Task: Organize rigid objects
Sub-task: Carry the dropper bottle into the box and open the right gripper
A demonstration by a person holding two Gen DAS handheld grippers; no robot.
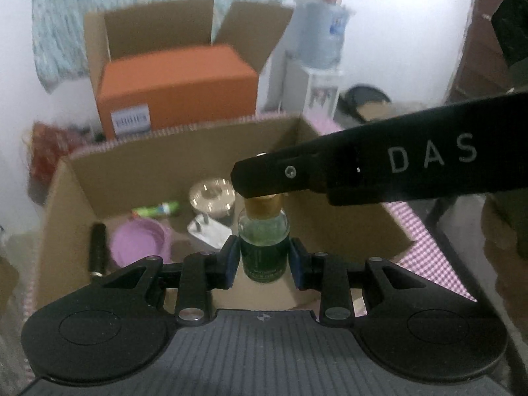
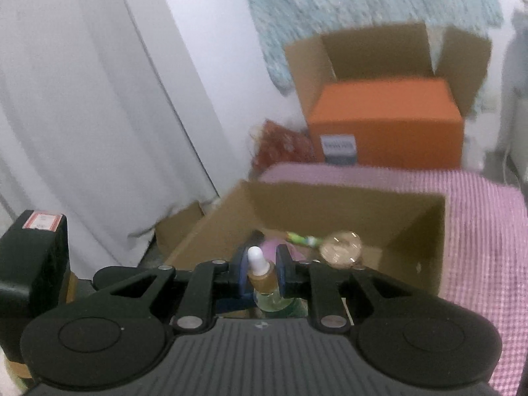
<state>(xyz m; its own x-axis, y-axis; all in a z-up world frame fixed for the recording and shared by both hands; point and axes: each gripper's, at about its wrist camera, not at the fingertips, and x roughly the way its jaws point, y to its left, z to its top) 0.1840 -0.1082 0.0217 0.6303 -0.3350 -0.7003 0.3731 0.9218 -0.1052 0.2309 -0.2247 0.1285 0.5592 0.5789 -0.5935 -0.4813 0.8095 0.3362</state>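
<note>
The left gripper pinches the dark green lower body of a small clear glass dropper bottle between its blue-padded fingers, holding it upright. The right gripper clamps the same bottle by its gold collar, its fingers pressed against either side, and the white rubber bulb sticks up between the fingertips.

Beyond both sets of fingers sits an open brown cardboard box on a pink checked cloth. Inside the box, past the left fingertips, lie a round lilac plastic lid, a shiny round metal tin, a white plug adapter, a green and white tube and, to the far left, a black cylindrical stick.
</note>
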